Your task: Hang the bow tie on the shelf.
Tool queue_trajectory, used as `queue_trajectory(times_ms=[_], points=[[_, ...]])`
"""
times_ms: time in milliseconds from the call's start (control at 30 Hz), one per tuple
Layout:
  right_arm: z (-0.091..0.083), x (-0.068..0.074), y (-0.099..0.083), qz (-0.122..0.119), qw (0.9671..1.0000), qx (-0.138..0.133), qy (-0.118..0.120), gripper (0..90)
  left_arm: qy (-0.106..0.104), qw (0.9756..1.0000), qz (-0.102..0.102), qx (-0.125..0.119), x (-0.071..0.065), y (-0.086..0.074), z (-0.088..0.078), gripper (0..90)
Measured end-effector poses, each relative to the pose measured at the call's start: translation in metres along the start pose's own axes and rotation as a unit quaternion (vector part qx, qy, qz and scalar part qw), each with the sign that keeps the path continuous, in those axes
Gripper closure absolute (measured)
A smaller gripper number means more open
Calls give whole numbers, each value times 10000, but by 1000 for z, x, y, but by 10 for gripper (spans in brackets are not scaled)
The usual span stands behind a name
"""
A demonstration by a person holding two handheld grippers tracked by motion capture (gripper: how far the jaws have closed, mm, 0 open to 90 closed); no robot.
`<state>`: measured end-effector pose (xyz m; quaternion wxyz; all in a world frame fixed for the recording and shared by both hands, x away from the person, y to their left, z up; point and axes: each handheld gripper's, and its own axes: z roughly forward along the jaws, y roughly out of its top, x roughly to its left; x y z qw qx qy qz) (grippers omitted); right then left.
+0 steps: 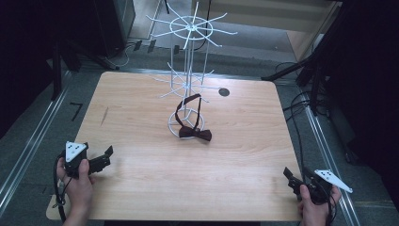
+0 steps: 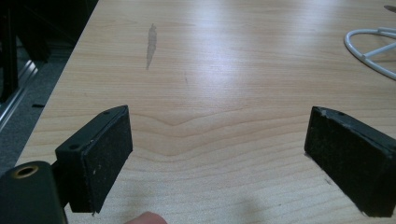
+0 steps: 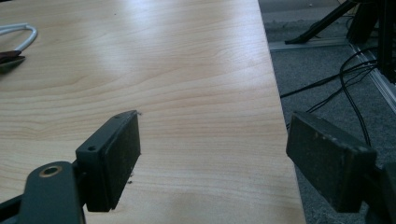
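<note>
A dark brown bow tie [image 1: 196, 135] lies on the wooden table [image 1: 141, 188], its strap [image 1: 184, 105] looped up around the white wire display rack [image 1: 190, 56]. The bow rests against the rack's ring base [image 1: 173, 126]. My left gripper [image 1: 106, 157] is held open near the table's front left corner, with nothing between its pads [image 2: 100, 156]. Over the front right edge, my right gripper [image 1: 289, 180] is also open and empty [image 3: 215, 158]. In the left gripper view the ring base [image 2: 366, 49] shows at top right. A tip of the bow tie [image 3: 8, 59] shows at the far left of the right gripper view.
A small dark round hole [image 1: 224, 92] sits in the tabletop right of the rack. Black stands and cables [image 1: 306, 101] lie on the grey floor to the right. A dark scuff [image 2: 151, 44] marks the wood ahead of the left gripper.
</note>
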<state>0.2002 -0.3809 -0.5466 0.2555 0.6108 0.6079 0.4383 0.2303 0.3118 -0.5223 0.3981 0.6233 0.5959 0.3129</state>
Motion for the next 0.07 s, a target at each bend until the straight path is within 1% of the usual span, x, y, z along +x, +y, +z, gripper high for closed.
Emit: queue_trajectory(times_ms=[67], points=[[0,0,0,14,10000,-15,6,183,-6,10000,4,-11,0,0,0,82]])
